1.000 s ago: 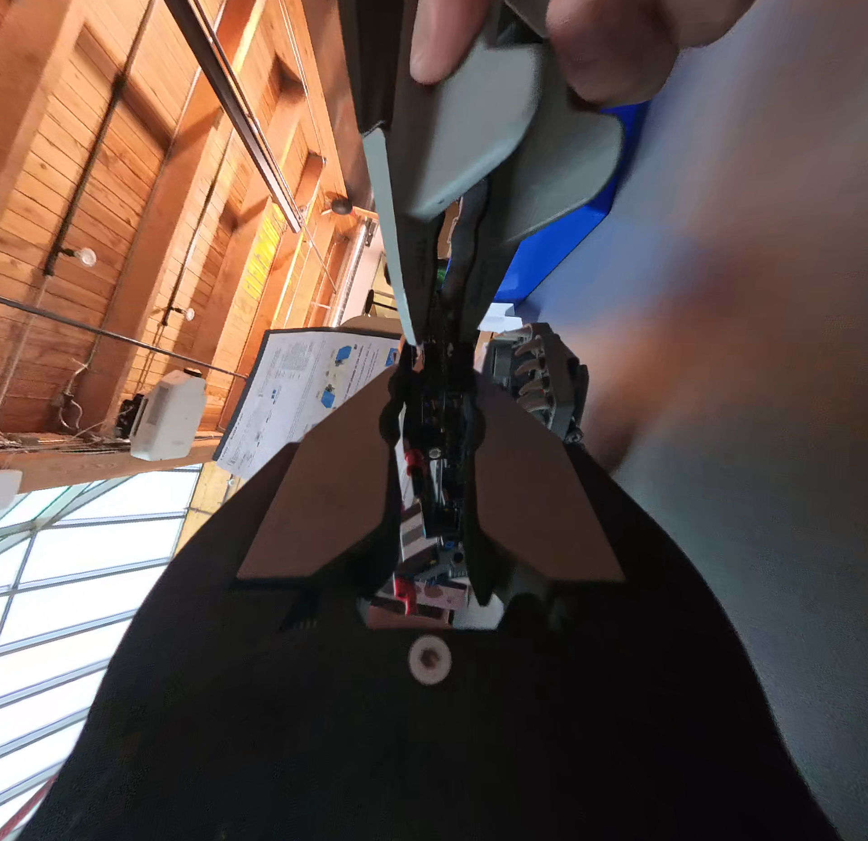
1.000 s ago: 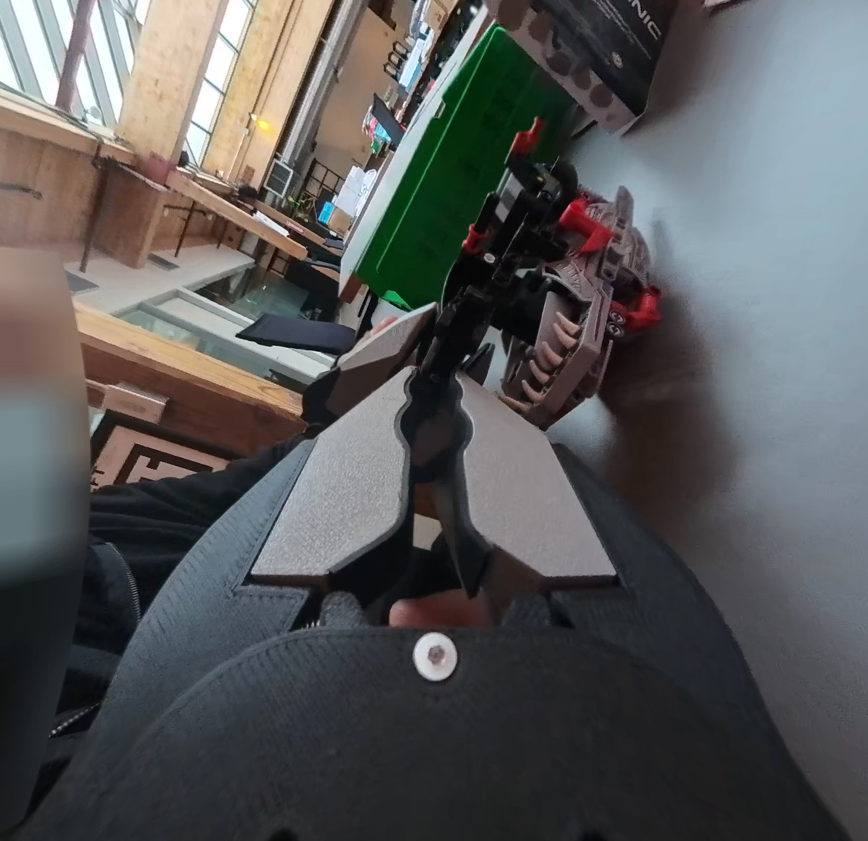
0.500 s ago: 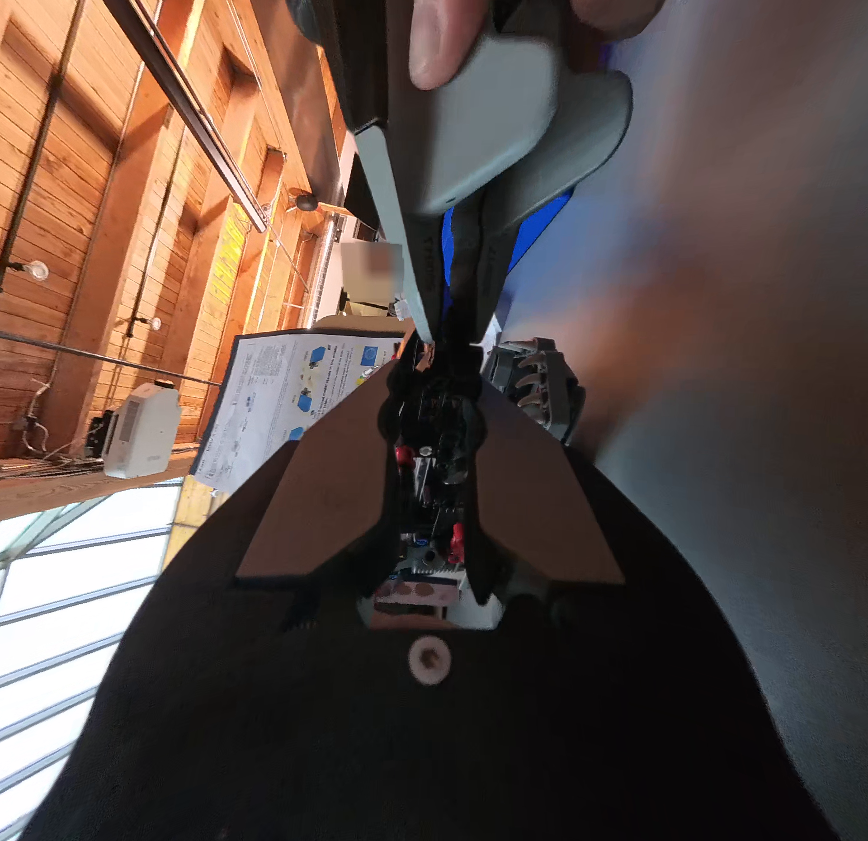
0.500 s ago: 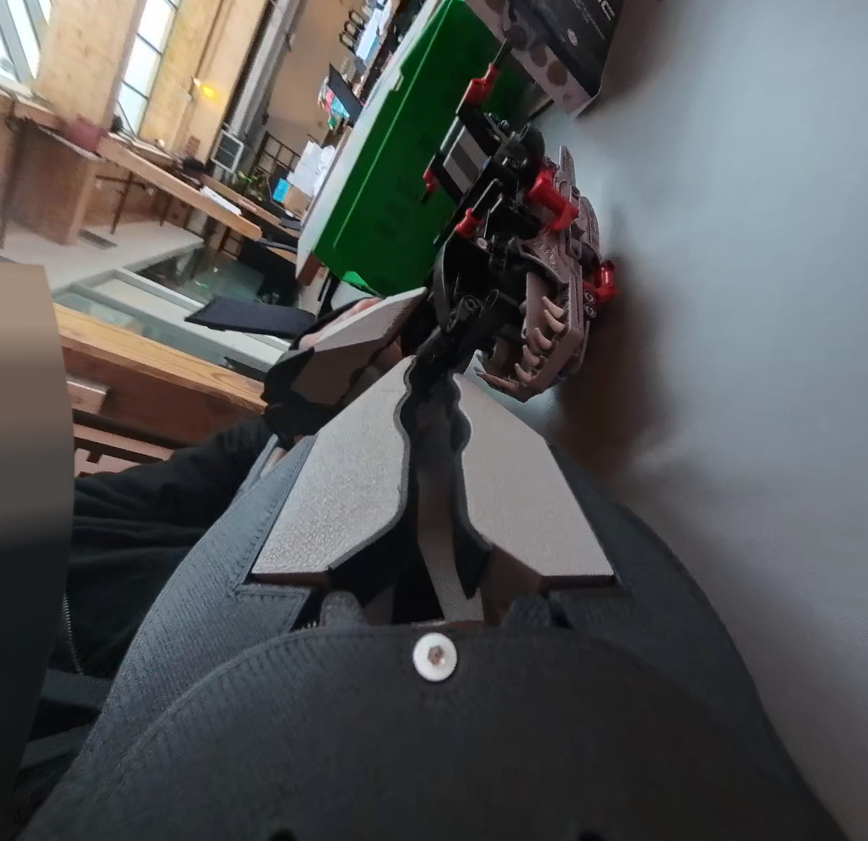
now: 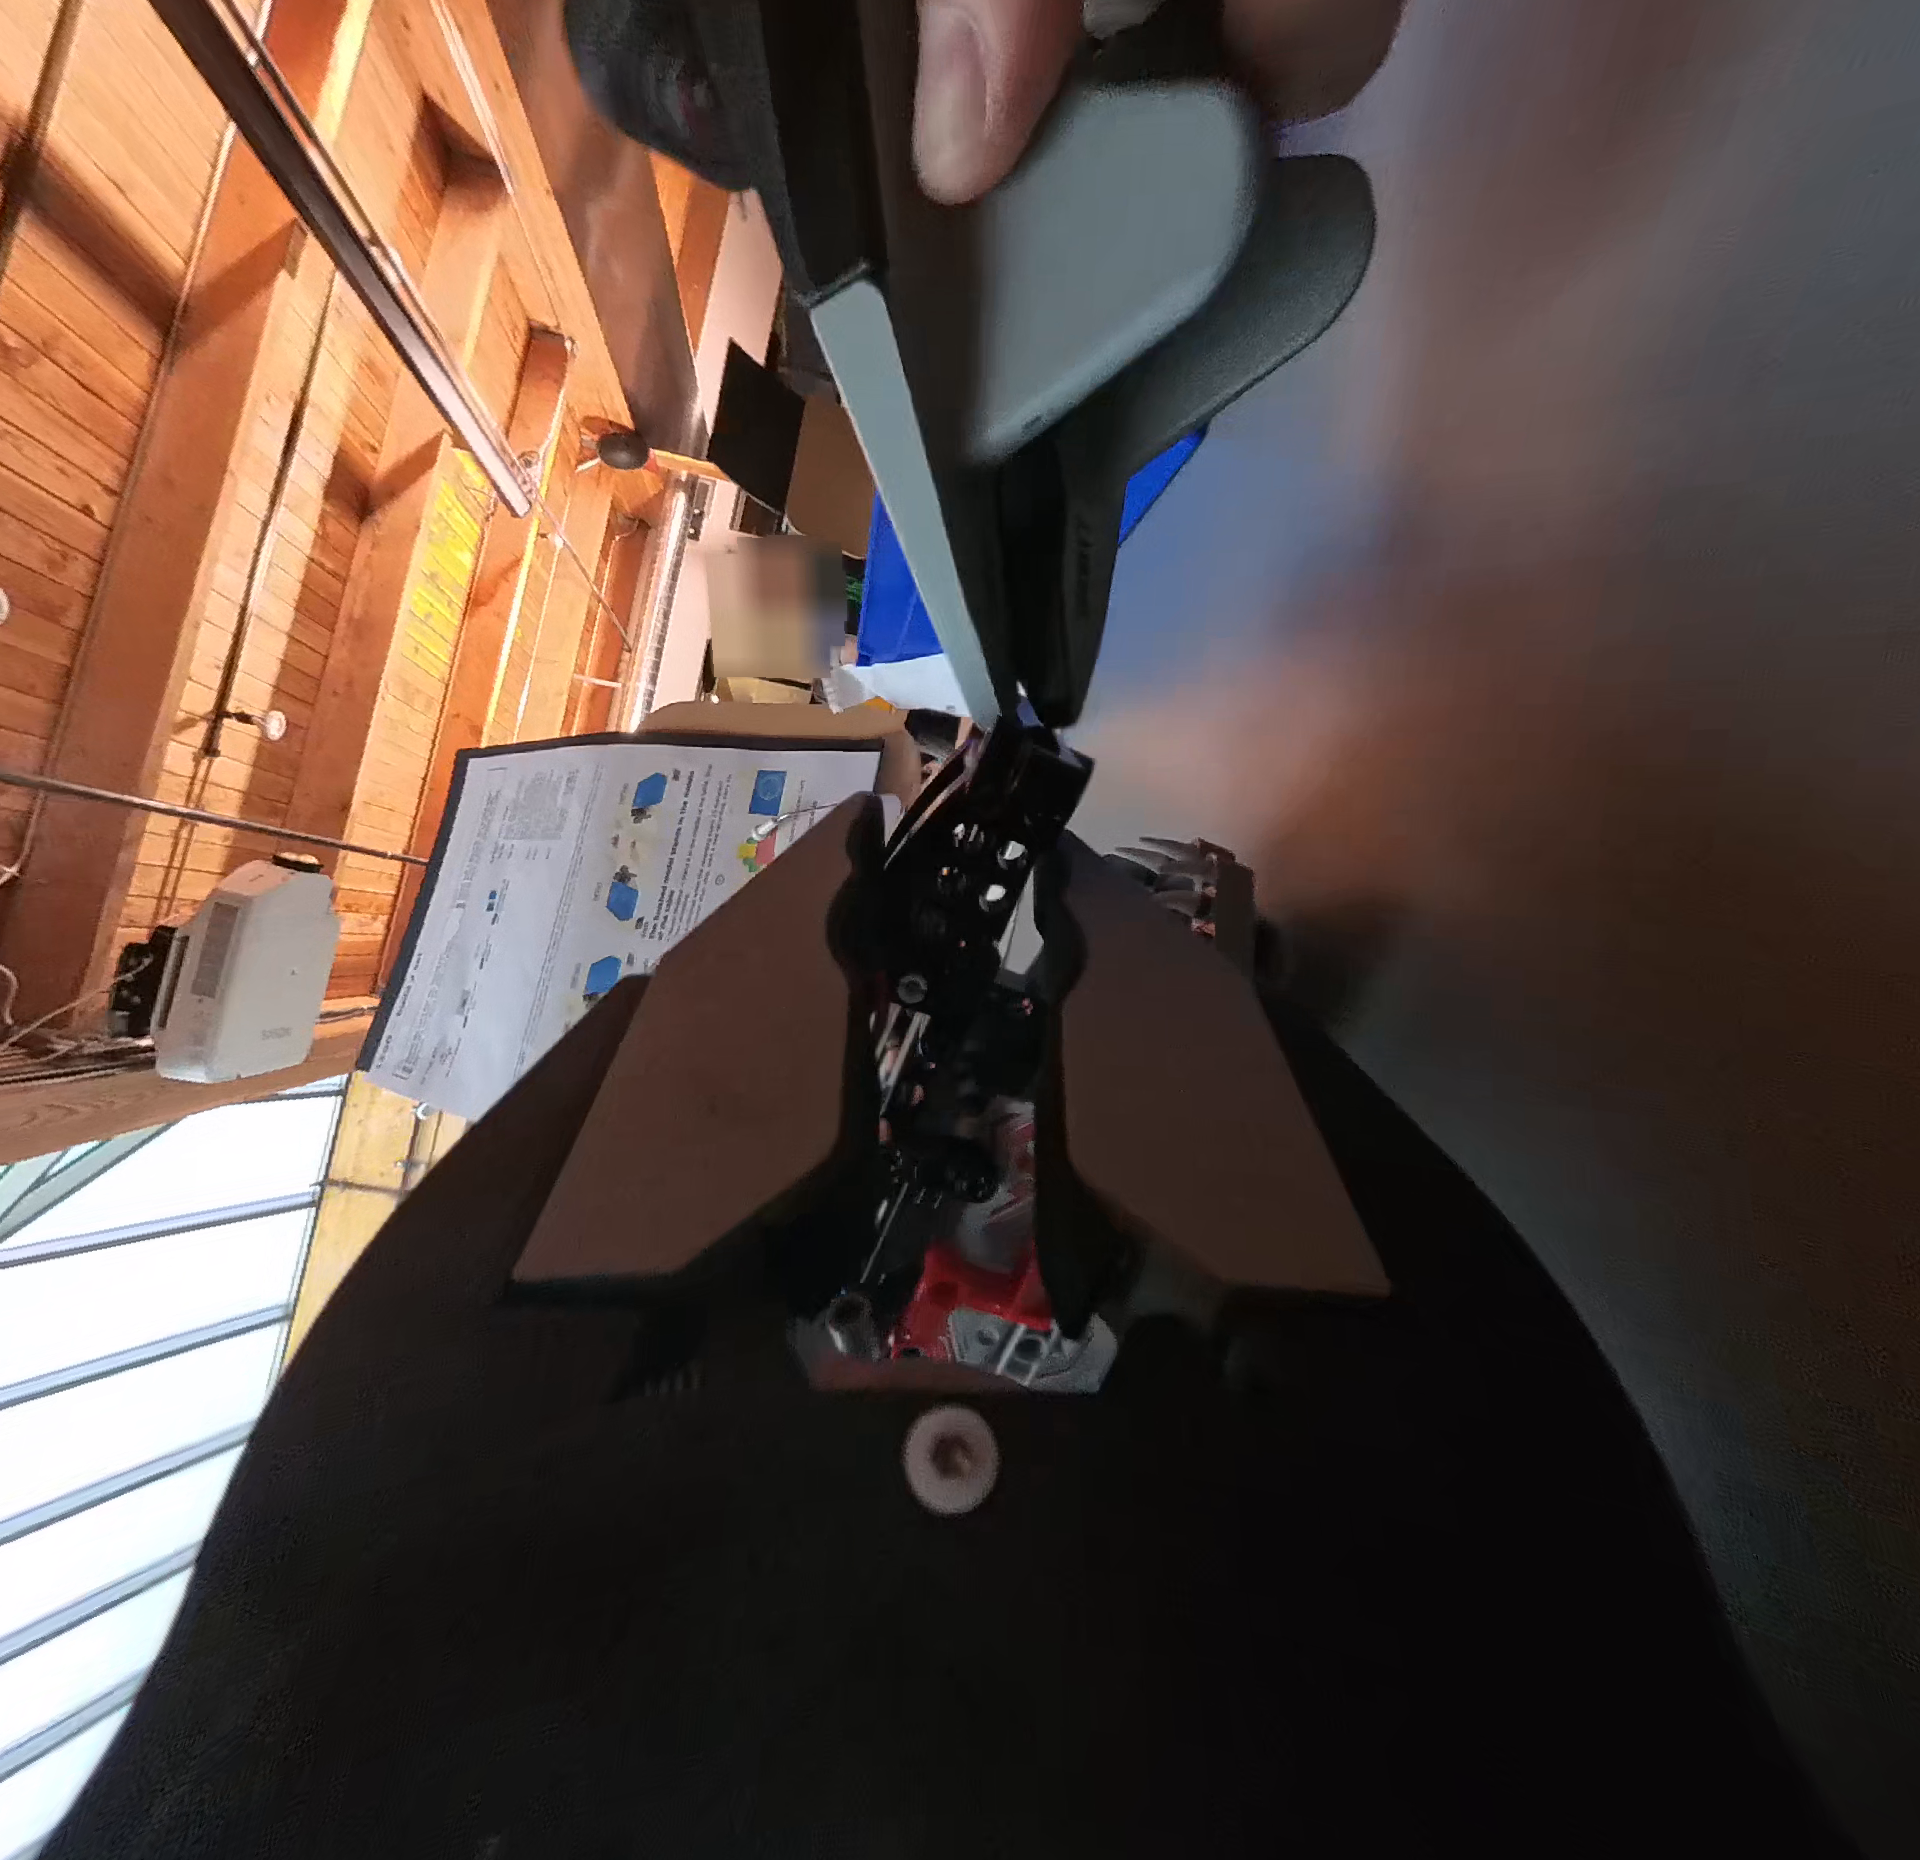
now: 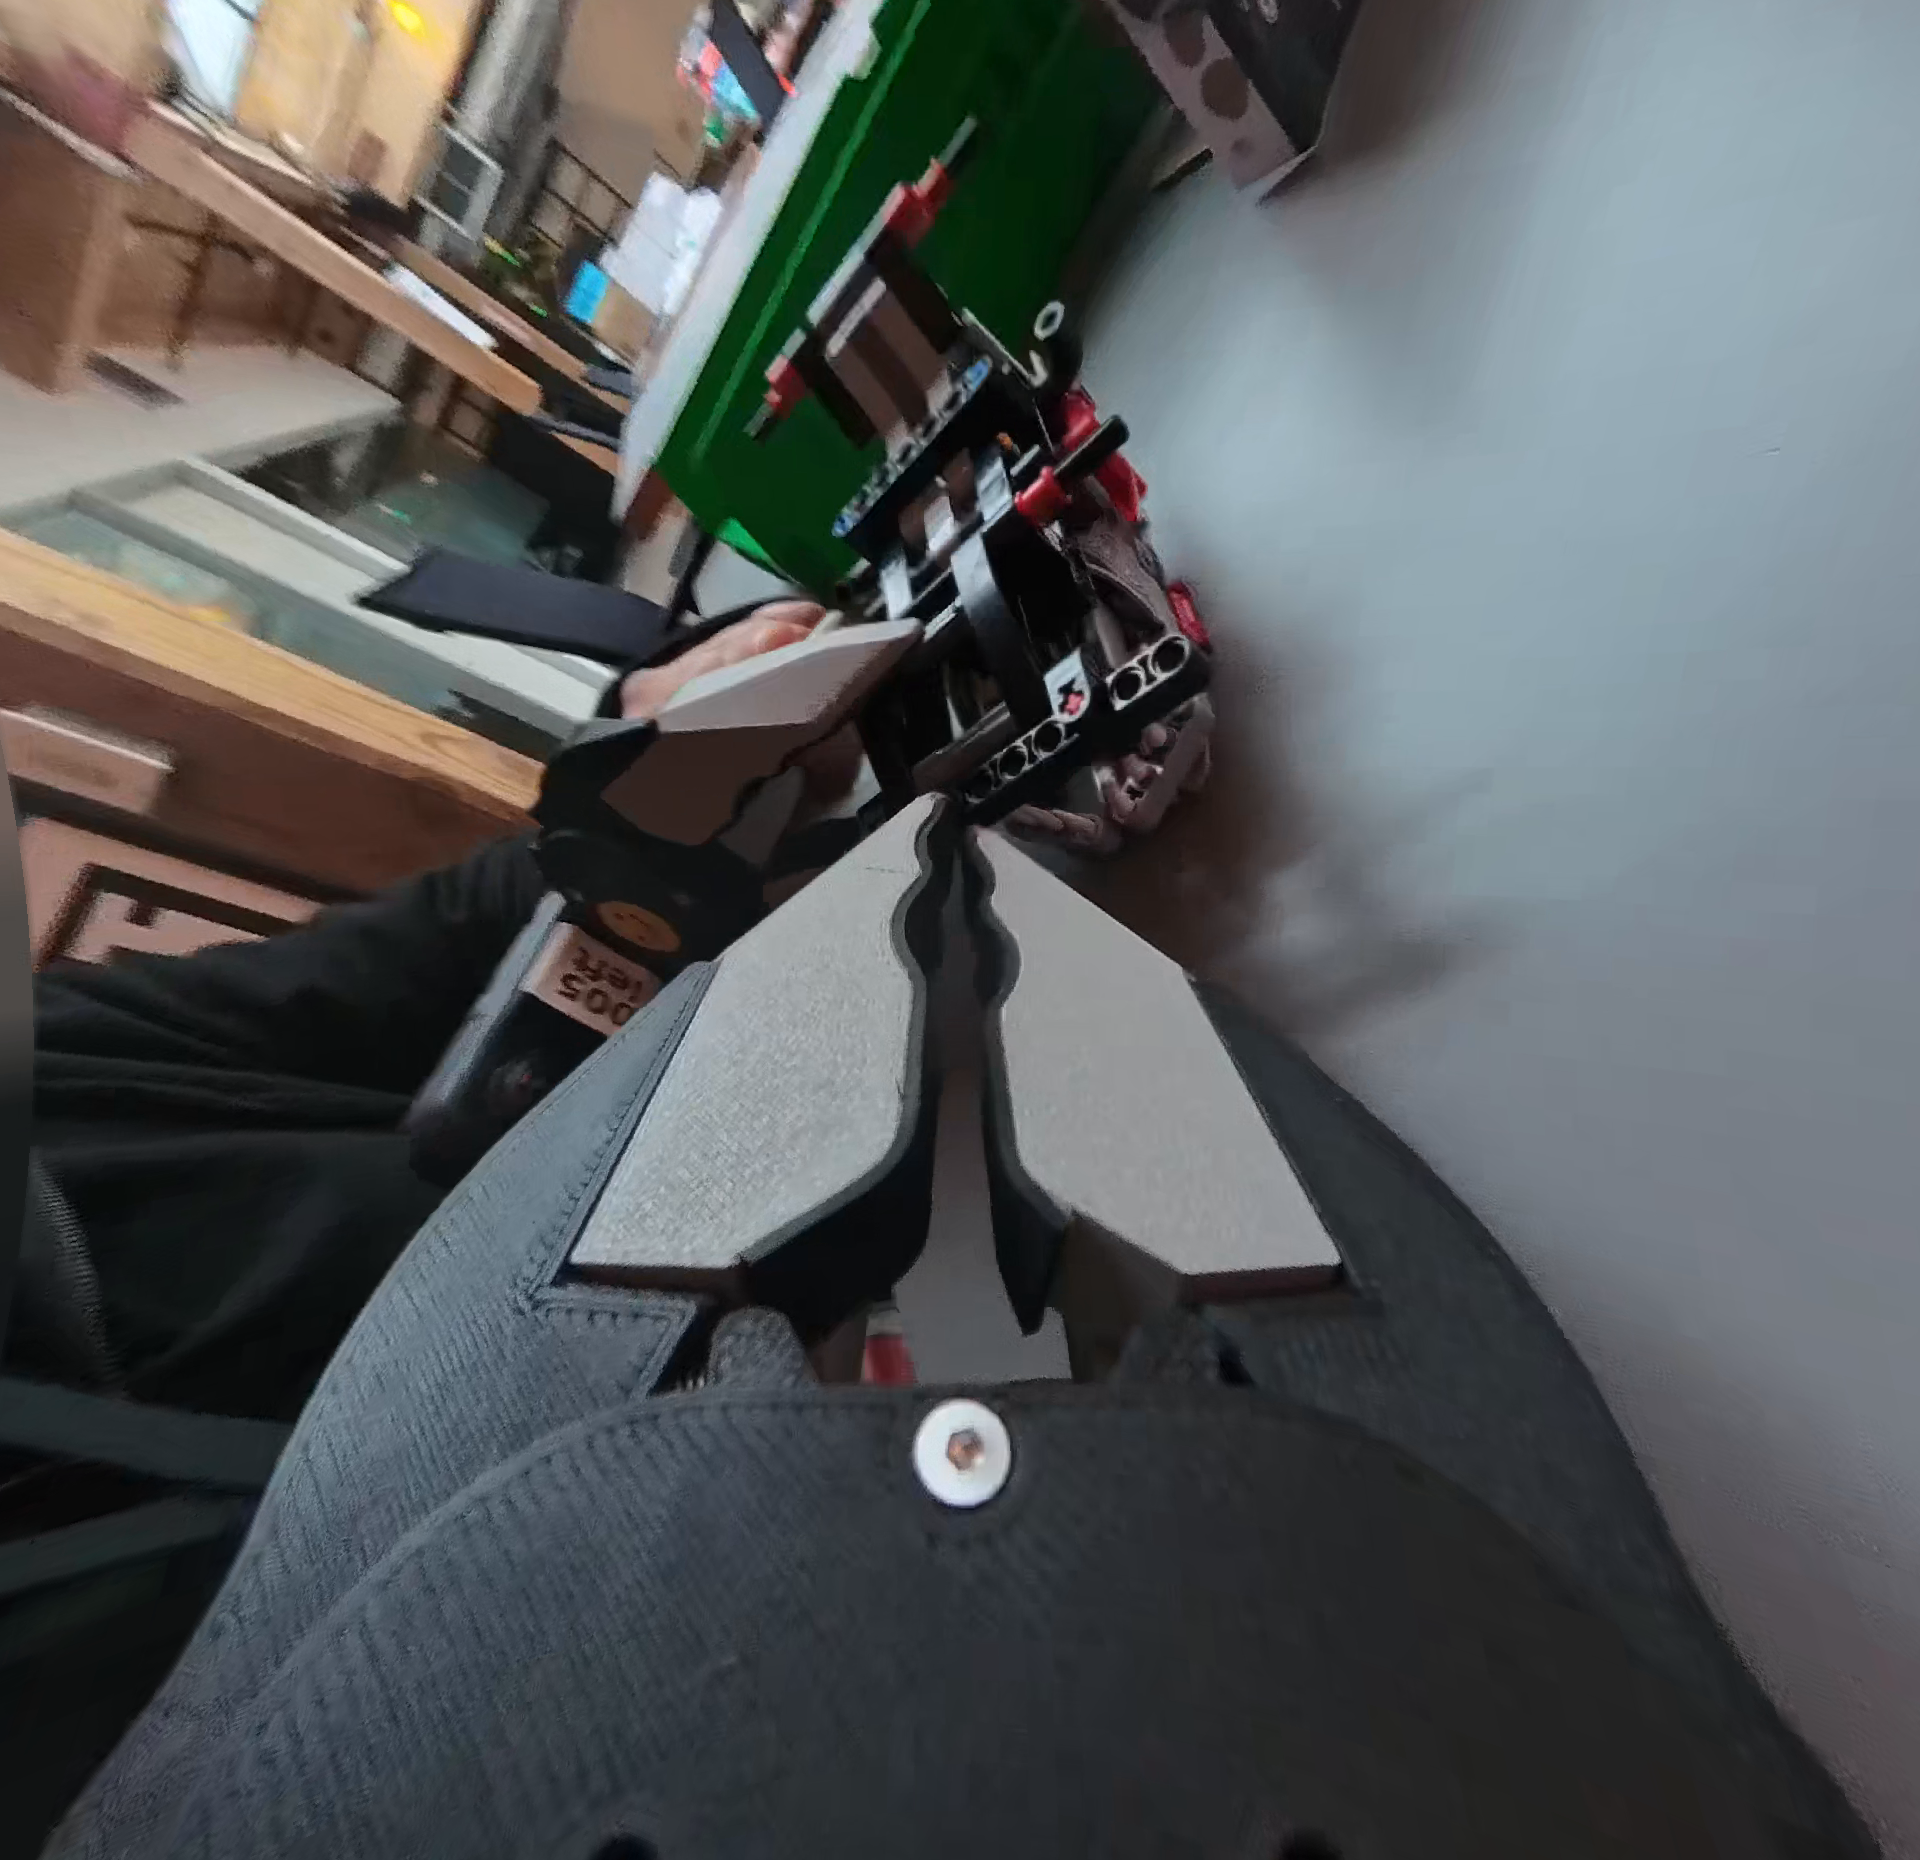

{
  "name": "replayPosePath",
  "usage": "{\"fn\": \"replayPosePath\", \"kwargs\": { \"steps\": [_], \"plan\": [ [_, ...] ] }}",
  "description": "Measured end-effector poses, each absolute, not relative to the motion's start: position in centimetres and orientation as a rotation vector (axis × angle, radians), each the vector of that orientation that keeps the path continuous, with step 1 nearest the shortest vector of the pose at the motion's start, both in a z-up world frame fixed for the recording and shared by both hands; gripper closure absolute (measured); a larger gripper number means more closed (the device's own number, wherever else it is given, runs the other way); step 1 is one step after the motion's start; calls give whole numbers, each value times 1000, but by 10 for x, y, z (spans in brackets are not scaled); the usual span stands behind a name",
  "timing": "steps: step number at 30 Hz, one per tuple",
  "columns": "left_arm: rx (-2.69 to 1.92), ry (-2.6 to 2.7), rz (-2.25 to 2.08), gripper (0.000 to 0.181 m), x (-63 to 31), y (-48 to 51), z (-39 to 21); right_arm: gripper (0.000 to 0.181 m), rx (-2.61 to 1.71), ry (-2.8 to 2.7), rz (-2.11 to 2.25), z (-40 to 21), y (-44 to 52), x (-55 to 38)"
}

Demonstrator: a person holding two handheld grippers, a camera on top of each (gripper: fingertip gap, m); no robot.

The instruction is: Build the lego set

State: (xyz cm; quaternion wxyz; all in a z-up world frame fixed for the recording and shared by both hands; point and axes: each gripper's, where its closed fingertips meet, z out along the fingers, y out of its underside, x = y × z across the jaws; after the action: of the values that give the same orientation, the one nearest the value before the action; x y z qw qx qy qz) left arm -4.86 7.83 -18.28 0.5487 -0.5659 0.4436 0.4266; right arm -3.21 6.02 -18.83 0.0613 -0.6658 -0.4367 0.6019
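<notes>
The lego model [image 5: 956,1031], black with red and grey parts and a toothed grey side, sits between the fingers of my left gripper [image 5: 951,875], which is shut on it just above the grey table. In the right wrist view the model [image 6: 997,584] is ahead, with the left gripper [image 6: 862,688] clamped on its near left side. My right gripper [image 6: 951,828] is shut with nothing visible between its fingers. Its tips sit at the model's near grey holed beam. From the left wrist view the right gripper [image 5: 1023,719] comes down from above, held by a hand, and its tips meet the model's black top.
A green bin [image 6: 831,283] and a black box [image 6: 1268,34] stand behind the model on the grey table [image 6: 1558,563]. An instruction sheet [image 5: 582,906] stands to the left of the model, with a blue bin [image 5: 904,595] behind it.
The black piece seen between my right gripper's fingers earlier is no longer there. The model has turned in the left gripper, so a holed grey beam now faces the right gripper.
</notes>
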Motion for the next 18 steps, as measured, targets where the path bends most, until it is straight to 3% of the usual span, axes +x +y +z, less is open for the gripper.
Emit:
{"fn": "replayPosePath", "kwargs": {
  "steps": [4,6,7,12,18],
  "plan": [
    [-1347,939,932,158,-57,76,-167,181,-2026,-1489,1684,-210,55,-26],
    [-1310,1014,942,157,-48,74,-174,151,-1860,-1566,1573,-204,50,-26],
    [-1310,1026,957,158,-46,74,-176,146,-1736,-1616,1474,-199,50,-24],
    [-1318,972,907,157,-47,73,-170,146,-1121,-1772,690,-185,54,-20],
    [-1332,950,891,157,-49,73,-168,167,-511,-1691,141,-166,25,-29]
  ]
}}
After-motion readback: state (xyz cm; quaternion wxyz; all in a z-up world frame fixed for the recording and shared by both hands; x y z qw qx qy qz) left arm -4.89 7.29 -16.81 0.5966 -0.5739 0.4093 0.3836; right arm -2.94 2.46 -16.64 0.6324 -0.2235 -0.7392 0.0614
